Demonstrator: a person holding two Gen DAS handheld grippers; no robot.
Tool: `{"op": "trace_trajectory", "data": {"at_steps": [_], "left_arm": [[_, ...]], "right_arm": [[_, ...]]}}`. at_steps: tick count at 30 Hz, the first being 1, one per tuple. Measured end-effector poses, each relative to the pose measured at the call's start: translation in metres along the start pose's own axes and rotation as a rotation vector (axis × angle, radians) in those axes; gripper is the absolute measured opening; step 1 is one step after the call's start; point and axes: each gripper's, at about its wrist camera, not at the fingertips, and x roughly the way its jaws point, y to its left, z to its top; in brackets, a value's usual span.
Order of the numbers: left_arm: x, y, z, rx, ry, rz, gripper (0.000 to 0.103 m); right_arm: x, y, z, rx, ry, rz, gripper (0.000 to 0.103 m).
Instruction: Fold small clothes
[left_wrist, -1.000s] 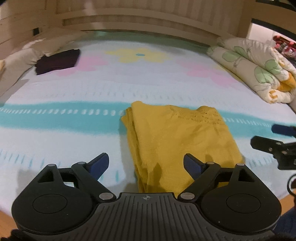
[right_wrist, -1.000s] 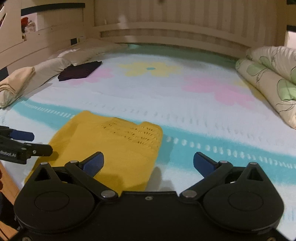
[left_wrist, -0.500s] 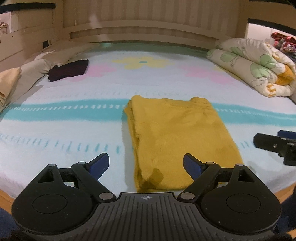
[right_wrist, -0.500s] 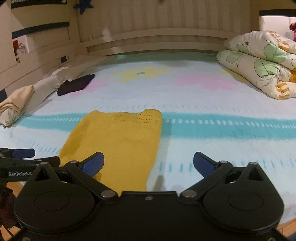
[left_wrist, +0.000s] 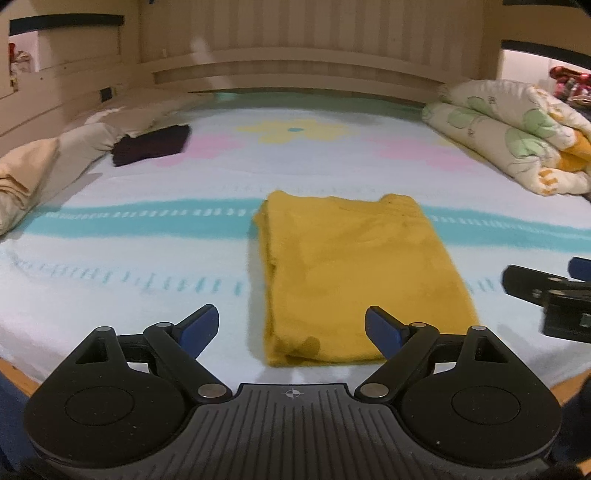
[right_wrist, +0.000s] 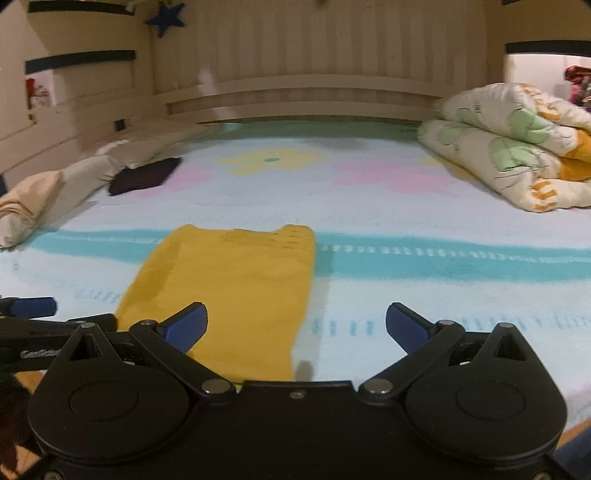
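Note:
A folded yellow garment (left_wrist: 354, 277) lies flat on the bed near its front edge, also in the right wrist view (right_wrist: 236, 288). My left gripper (left_wrist: 291, 326) hovers open above the garment's near end, nothing between its blue pads. My right gripper (right_wrist: 295, 326) is open too, over the garment's near right corner and the sheet beside it. Each gripper shows at the edge of the other's view: the right gripper (left_wrist: 546, 291) and the left gripper (right_wrist: 40, 317).
The bed (left_wrist: 147, 236) has a pale sheet with a teal stripe and flower prints. A folded dark garment (left_wrist: 151, 146) lies at the far left beside beige pillows (left_wrist: 33, 177). A rolled floral quilt (left_wrist: 517, 136) fills the far right. A wooden headboard runs behind.
Both grippers have pulled back toward the bed's front edge and tilted up a little; the yellow garment now sits farther ahead. It lies unmoved, and both grippers stay open.

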Motion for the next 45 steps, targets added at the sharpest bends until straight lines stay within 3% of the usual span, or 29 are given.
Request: {"op": "trace_trajectory", "data": {"at_steps": [6,16,25,45], "left_arm": [[-0.002,-0.007,-0.004,0.029,-0.003,0.059,0.086],[0.0,-0.003,-0.006,0.009,0.018,0.036,0.086],[0.003,-0.008,-0.009,0.033,0.03,0.05,0.086],[0.01,-0.01,-0.01,0.03,0.058,0.048,0.086]], "right_arm": [[0.002,0.006,-0.001,-0.001,0.019,0.0,0.102],[0.008,0.005,-0.003,0.044,0.083,0.06,0.102],[0.019,0.001,-0.007,0.08,0.167,0.056,0.102],[0.024,0.0,-0.008,0.08,0.199,0.049,0.102]]}}
